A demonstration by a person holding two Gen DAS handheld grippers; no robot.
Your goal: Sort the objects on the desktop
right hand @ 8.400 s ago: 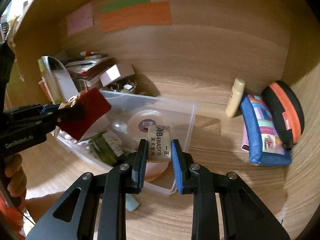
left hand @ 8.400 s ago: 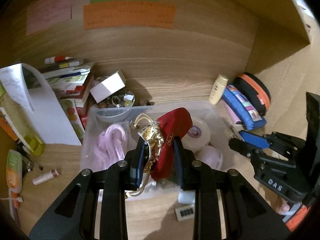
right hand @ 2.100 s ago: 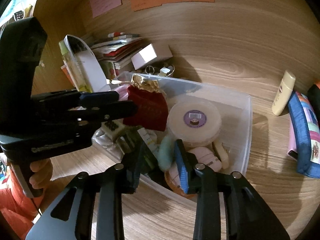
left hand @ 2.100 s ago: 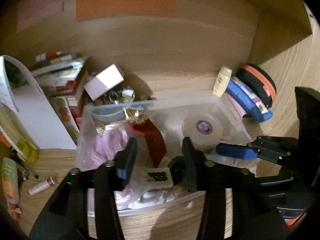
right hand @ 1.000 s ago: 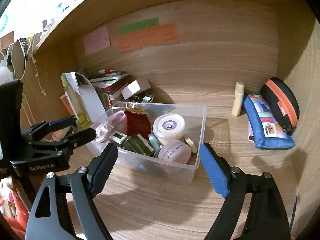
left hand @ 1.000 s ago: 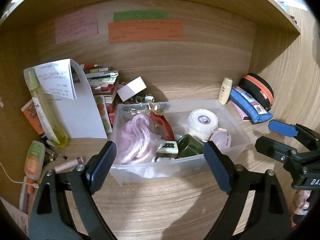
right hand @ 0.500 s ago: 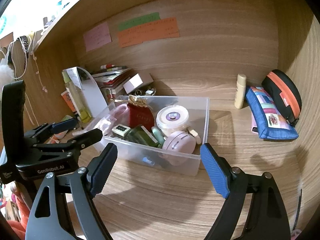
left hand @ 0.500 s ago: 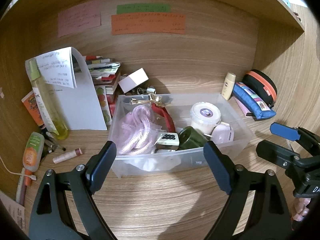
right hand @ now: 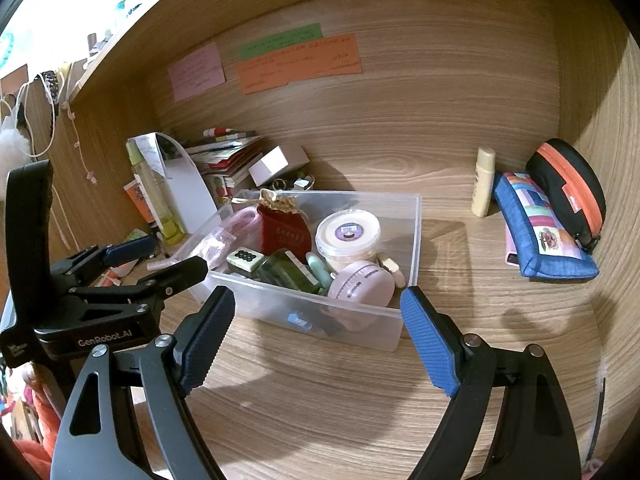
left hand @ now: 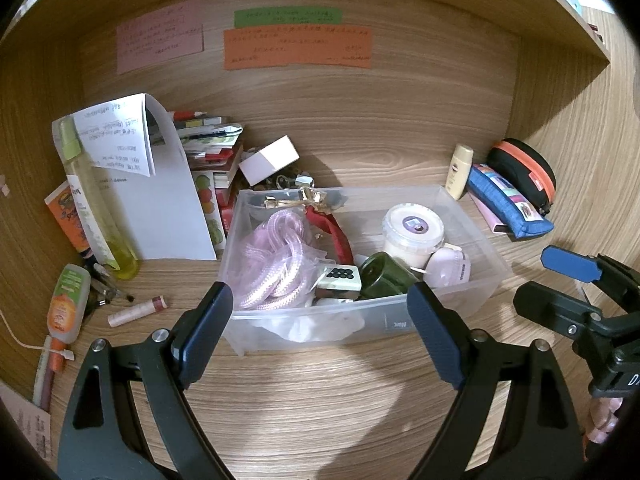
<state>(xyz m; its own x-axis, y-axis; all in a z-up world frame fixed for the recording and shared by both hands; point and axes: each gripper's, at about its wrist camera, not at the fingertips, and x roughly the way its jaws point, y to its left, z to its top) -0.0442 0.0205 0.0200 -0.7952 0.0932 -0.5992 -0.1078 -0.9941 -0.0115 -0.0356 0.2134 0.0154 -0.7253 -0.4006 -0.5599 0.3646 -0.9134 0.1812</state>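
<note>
Holding both tools wide open, empty: my left gripper (left hand: 320, 320) low centre; my right gripper (right hand: 316, 332) likewise. Frame centre: clear plastic bin (left hand: 476, 236) containing pink rope (left hand: 276, 256), red pouch (right hand: 284, 232), mahjong tile (left hand: 340, 276), white tub (left hand: 412, 228).

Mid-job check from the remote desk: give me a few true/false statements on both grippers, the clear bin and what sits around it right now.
1. The left gripper is open and holds nothing. True.
2. The right gripper grips the red pouch. False: it is open and empty; the pouch sits inside the clear bin.
3. The mahjong tile lies in the bin. True.
4. The blue pencil case is inside the bin. False: it lies on the desk to the bin's right.
5. The white-lidded tub is in the bin. True.
</note>
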